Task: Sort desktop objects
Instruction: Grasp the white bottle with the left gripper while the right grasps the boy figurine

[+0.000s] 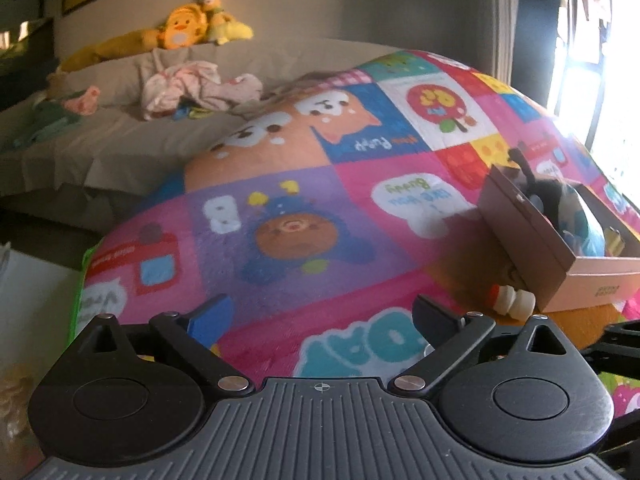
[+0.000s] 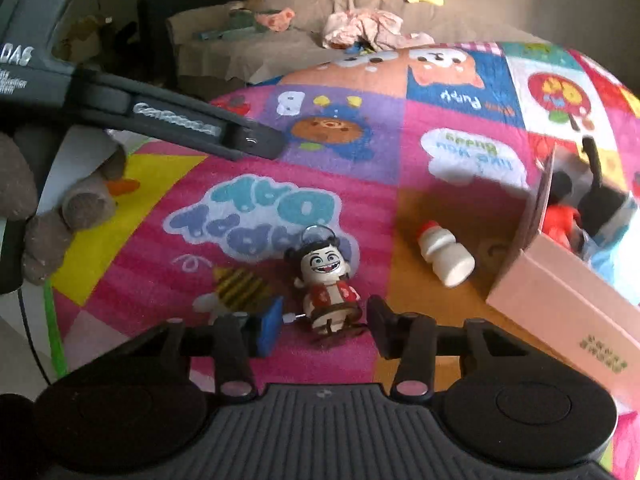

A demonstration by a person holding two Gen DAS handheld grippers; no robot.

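Note:
In the right wrist view a small wind-up toy figure (image 2: pixel 328 288) with a grinning face lies on the colourful play mat (image 2: pixel 280 200). My right gripper (image 2: pixel 324 326) straddles it, a pad on each side with a thin gap, so it is open around the figure. A white bottle with a red cap (image 2: pixel 446 256) lies to the right, beside an open pink box (image 2: pixel 560 300) that holds other toys. My left gripper (image 1: pixel 324 316) is open wide over bare mat with nothing between its fingers. The bottle (image 1: pixel 516 298) and the box (image 1: pixel 560 264) sit to its right.
The left gripper's black finger (image 2: pixel 240 136) reaches in from the upper left, held by a person's hand (image 2: pixel 60 216). A grey sofa (image 1: pixel 120 128) behind the mat carries crumpled clothes (image 1: pixel 192 84) and plush toys (image 1: pixel 188 28). A bright window (image 1: pixel 592 80) is at the right.

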